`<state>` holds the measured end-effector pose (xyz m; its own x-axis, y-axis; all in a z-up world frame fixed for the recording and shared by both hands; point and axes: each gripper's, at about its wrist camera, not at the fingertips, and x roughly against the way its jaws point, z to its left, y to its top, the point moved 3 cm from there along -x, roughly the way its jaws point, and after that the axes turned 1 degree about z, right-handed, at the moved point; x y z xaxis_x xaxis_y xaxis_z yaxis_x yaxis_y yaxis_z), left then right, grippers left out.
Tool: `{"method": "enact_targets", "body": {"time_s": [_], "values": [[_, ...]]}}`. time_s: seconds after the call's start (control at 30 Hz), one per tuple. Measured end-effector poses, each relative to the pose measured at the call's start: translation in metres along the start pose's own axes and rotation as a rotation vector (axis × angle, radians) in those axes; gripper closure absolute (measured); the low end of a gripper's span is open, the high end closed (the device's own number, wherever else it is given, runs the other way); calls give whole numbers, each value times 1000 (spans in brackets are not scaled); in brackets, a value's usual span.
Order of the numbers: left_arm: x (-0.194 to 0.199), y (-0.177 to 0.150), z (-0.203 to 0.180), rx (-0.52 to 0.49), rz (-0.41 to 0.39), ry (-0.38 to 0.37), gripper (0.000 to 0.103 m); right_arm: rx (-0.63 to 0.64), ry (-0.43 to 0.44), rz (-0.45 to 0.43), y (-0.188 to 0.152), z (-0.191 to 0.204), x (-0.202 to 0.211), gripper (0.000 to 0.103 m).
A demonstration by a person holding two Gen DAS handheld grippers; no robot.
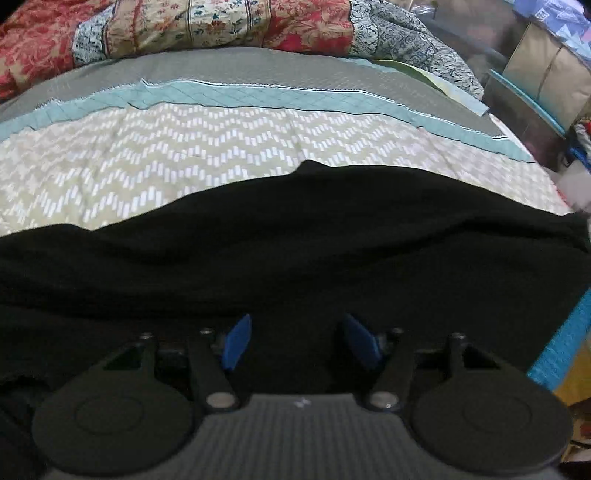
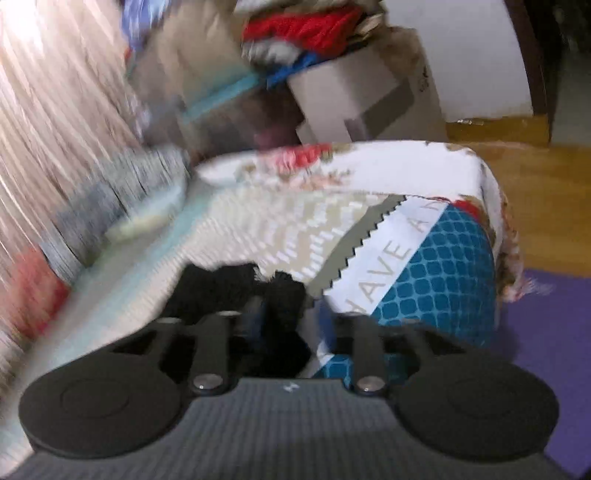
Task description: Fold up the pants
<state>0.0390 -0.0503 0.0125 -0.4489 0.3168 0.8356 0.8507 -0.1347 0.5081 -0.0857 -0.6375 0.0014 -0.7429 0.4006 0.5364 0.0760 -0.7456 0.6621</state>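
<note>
Black pants [image 1: 295,240] lie spread wide across the bed in the left wrist view, filling its lower half. My left gripper [image 1: 299,341] hovers over the cloth near its near edge, its blue fingers [image 1: 238,341] standing well apart with nothing pinched between them. The right wrist view is blurred. There a bunched end of the pants [image 2: 207,288] lies at the bed's corner. My right gripper [image 2: 291,325] is at that end with its jaws apart. Black cloth sits between them, and bedding shows beside the right finger.
The bed wears a cream chevron cover [image 1: 184,155] with a teal band [image 1: 258,98], and a floral quilt [image 1: 184,26] is heaped at the far side. Past the bed's teal-checked corner [image 2: 443,277] are a cardboard box [image 2: 351,92], wooden floor [image 2: 535,184] and a purple mat [image 2: 554,350].
</note>
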Motion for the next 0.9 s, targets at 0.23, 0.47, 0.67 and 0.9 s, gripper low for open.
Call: {"method": "enact_targets", "body": {"time_s": [0.23, 0.47, 0.67, 0.9], "values": [[7, 12, -5, 39, -12, -22, 45, -72, 106, 21, -13, 6, -3, 44], [15, 13, -5, 49, -29, -33, 43, -91, 59, 2, -21, 15, -26, 74], [22, 13, 9, 99, -50, -33, 43, 63, 77, -44, -20, 56, -4, 81], [41, 9, 32, 180, -102, -47, 43, 411, 358, 13, -45, 169, 36, 83]]}}
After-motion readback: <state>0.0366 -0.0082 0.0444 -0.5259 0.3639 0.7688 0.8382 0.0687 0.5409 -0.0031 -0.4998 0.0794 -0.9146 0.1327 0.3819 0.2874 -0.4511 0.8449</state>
